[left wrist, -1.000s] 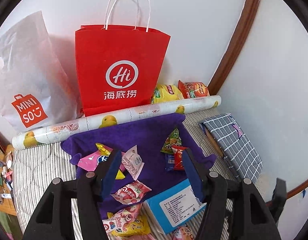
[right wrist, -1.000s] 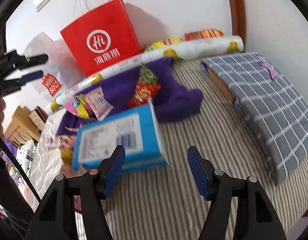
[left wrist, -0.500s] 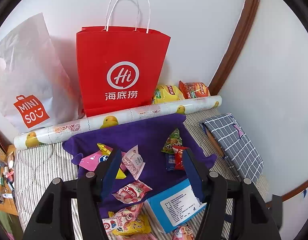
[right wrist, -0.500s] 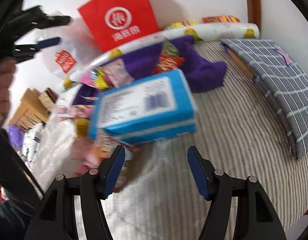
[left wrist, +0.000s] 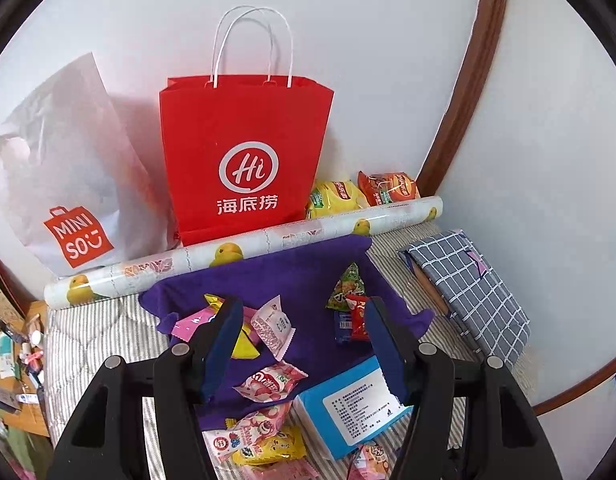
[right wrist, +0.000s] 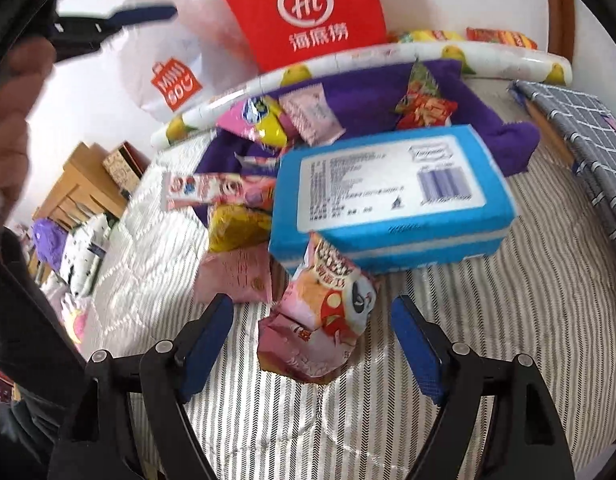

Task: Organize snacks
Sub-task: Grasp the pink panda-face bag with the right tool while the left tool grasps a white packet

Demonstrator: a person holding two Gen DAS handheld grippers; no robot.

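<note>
Snacks lie in a messy heap on a striped bed cover (right wrist: 447, 320). In the right wrist view, the right gripper (right wrist: 311, 320) has its blue jaws spreading wider. A pink panda snack bag (right wrist: 323, 312) sits in the gap between them, but the pads do not press on it. A big blue box (right wrist: 391, 196) lies at 12 o'clock from that bag, and its near edge rests over the bag's top. A yellow packet (right wrist: 236, 224) and a pink packet (right wrist: 240, 276) lie at 9 o'clock from the box.

In the left wrist view, the left gripper (left wrist: 304, 332) hangs over a purple cloth (left wrist: 308, 280) with its jaws about half apart and nothing in them. A pink and white wrapper (left wrist: 274, 328) lies on the cloth under the gap. A green packet (left wrist: 347, 288) and a red packet (left wrist: 357, 316) lie at 2 o'clock from it. A red paper bag (left wrist: 244, 152) stands at 12 o'clock against the wall, with a white shop bag (left wrist: 68, 168) at its 9 o'clock side. A roll with yellow ducks (left wrist: 244, 252) lies along the front of both bags.
</note>
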